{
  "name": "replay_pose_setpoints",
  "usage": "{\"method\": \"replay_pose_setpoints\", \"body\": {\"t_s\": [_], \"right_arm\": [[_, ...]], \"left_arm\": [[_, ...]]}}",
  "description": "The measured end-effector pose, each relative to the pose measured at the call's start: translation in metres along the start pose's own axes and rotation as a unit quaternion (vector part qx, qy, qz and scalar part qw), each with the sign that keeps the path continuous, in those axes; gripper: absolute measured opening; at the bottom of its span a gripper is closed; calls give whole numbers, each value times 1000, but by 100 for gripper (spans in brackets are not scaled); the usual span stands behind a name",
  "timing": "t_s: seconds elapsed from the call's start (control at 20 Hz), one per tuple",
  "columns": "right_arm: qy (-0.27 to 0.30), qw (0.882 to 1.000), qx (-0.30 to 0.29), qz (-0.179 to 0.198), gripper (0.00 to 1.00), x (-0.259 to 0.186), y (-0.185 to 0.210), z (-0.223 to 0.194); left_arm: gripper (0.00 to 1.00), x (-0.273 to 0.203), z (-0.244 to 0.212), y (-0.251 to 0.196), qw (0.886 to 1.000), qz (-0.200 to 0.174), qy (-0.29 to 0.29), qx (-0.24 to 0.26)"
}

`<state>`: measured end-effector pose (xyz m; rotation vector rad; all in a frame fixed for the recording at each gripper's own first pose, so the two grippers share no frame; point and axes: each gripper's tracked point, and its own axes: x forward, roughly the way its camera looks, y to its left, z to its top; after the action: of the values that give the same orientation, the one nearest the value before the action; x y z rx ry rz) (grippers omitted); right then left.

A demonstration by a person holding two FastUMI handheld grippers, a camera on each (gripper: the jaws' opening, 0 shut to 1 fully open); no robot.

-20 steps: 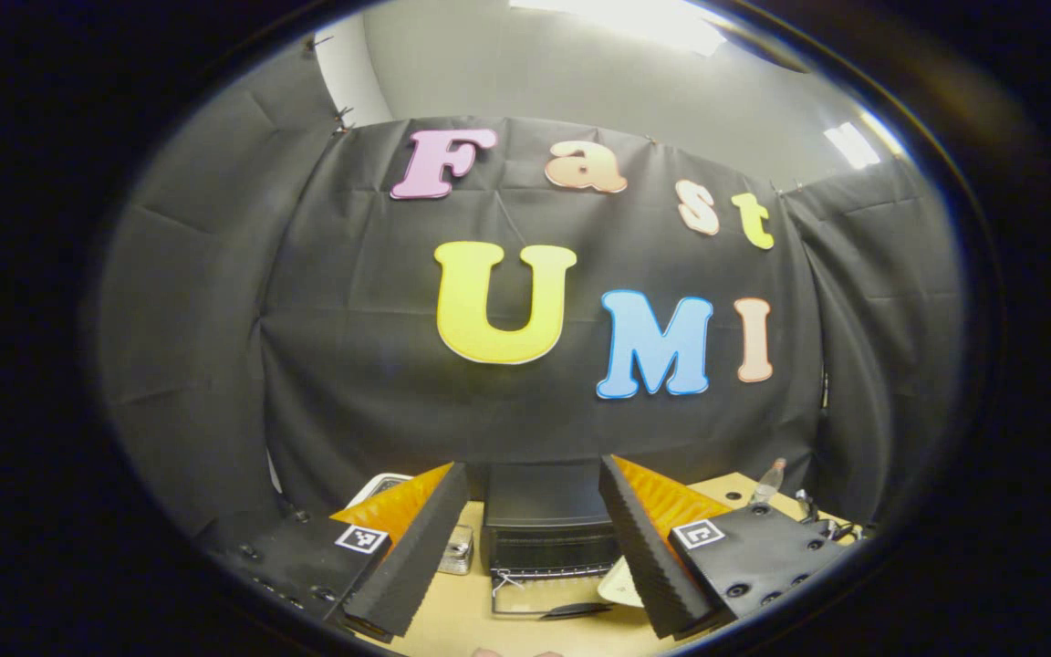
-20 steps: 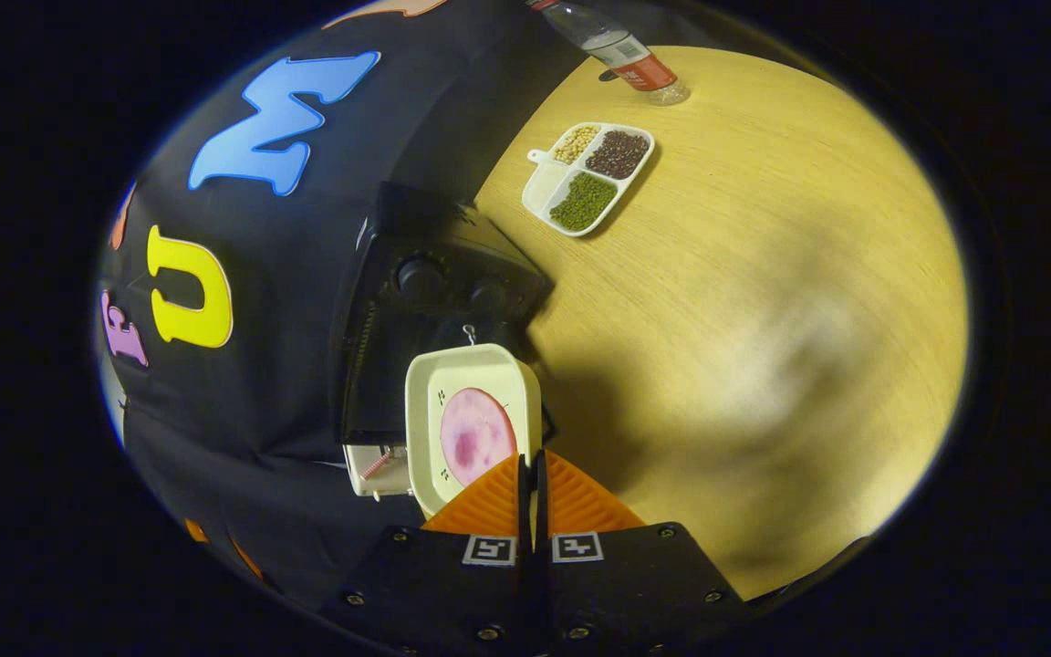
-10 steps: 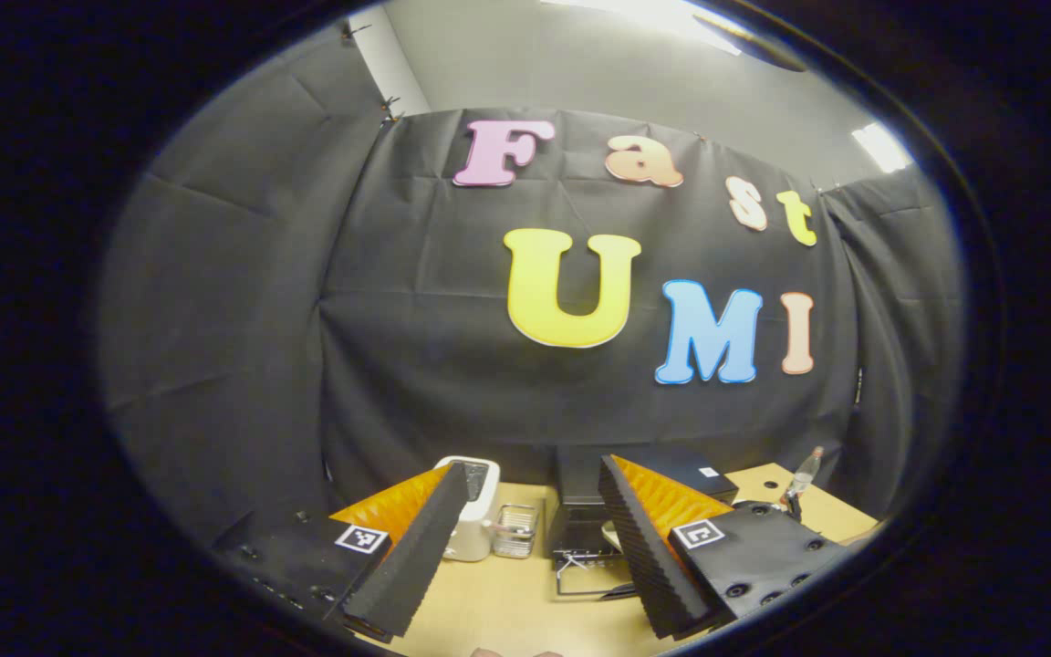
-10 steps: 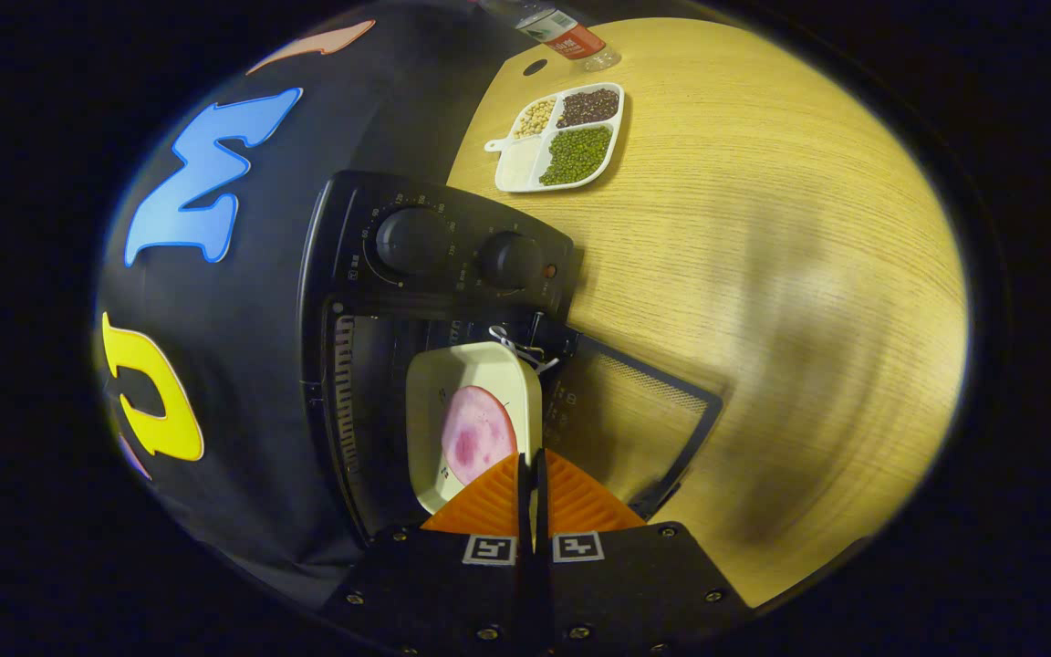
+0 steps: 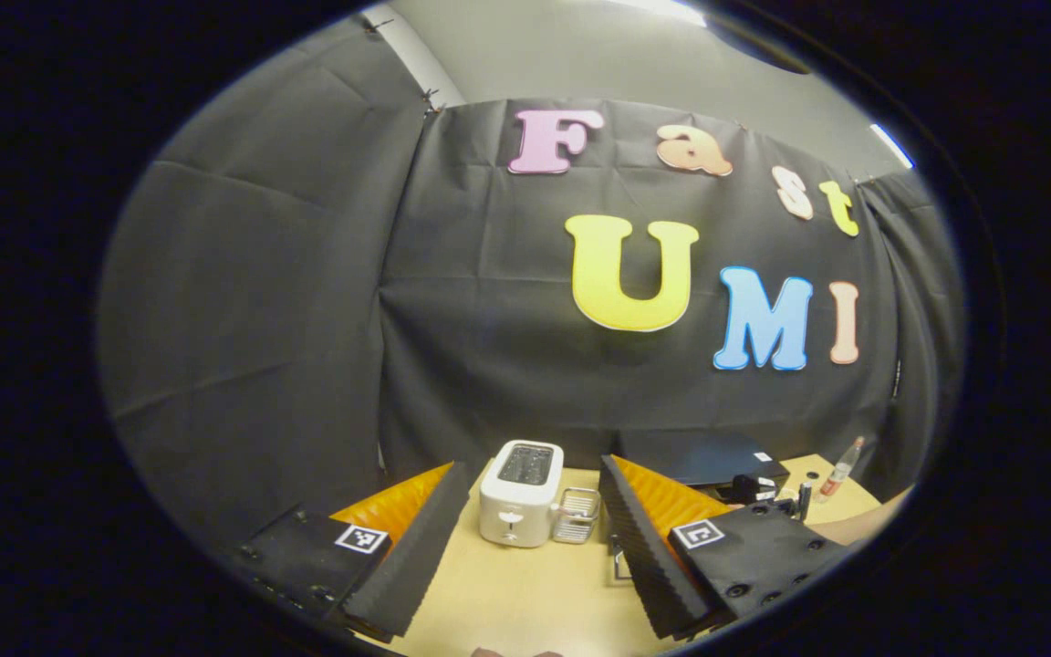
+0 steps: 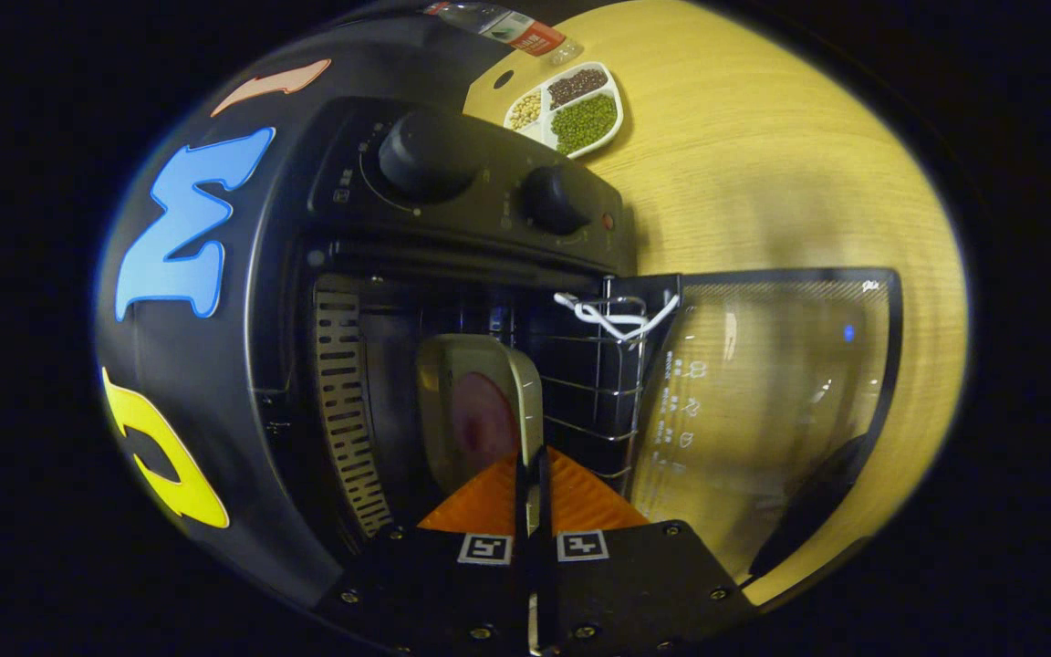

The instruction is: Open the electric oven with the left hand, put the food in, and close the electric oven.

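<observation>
in the right gripper view the oven (image 6: pixel 452 274) stands on the desk (image 6: pixel 790 164) straight ahead of the right gripper (image 6: pixel 533 484). its door (image 6: pixel 763 401) lies dropped open to the gripper's right. the dish (image 6: pixel 480 411), pinched by its near rim in the gripper, sits inside the oven, beside the rack (image 6: pixel 598 383). beyond the oven lie a tray (image 6: pixel 571 109) and a bottle (image 6: pixel 507 23). in the left gripper view a toaster (image 5: pixel 520 493) stands ahead between the fingers of the left gripper (image 5: pixel 535 538), a basket (image 5: pixel 577 516) just right of it.

place: cloth-walled recording booth | cues: wooden table (image 6: pixel 763 182), toaster (image 5: pixel 520 493), electric oven (image 6: pixel 452 192)
</observation>
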<state>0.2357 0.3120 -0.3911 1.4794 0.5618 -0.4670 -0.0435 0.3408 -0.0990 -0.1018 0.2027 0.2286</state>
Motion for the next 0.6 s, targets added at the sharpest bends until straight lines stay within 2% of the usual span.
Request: {"method": "replay_pose_setpoints", "body": {"t_s": [0.25,0.4,0.5,0.6], "right_arm": [[17,999,-20,23,11,4,6,-3],[45,996,-74,21,18,-7,2,-1],[60,990,-130,9,32,-24,-6,5],[65,981,-185,9,32,-47,-10,14]], "left_arm": [[98,13,1,-9,1000,-10,1,5],[100,22,4,-30,1000,-28,-3,5],[98,28,3,-47,999,-42,-2,5],[100,35,3,-68,998,-57,-4,4]]}}
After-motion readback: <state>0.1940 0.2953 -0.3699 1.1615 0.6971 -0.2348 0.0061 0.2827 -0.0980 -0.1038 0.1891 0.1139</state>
